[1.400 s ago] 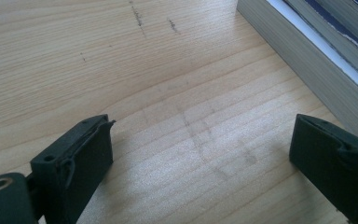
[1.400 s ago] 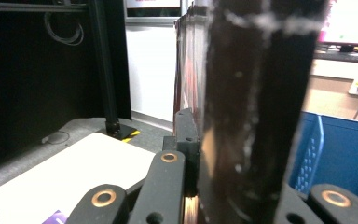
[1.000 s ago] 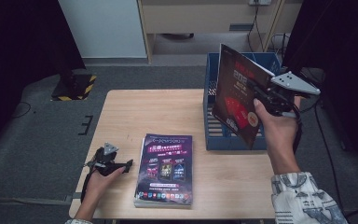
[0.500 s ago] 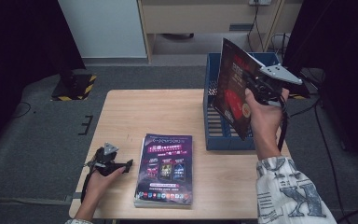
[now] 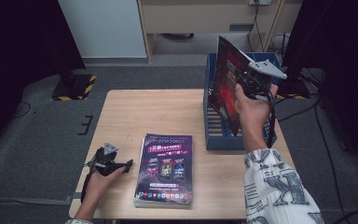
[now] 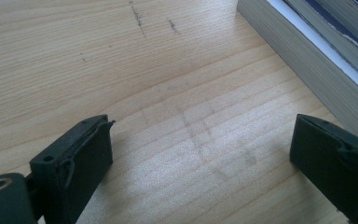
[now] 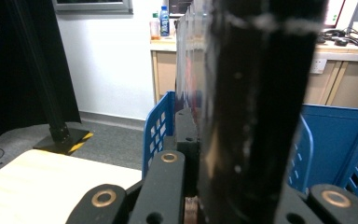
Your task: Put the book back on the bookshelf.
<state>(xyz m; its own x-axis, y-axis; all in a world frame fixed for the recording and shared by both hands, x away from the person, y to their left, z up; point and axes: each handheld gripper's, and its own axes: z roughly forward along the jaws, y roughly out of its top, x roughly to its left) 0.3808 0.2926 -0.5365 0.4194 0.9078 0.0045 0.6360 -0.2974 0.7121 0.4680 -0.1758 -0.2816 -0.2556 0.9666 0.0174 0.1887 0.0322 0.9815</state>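
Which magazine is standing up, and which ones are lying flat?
The dark red magazine stands upright, pinched in the right gripper over the blue crate. The other magazines lie flat in a stack on the table.

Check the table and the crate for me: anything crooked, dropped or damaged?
Nothing stands out. The magazine is held upright in the right tongs over the blue crate, not bent or slipping. The stack of magazines lies flat and fairly even on the table.

Blue slatted crate (image 5: 214, 133), dark red-black magazine (image 5: 226, 86), purple-covered stack (image 5: 165, 170), perhaps patterned white sleeve (image 5: 279, 191).
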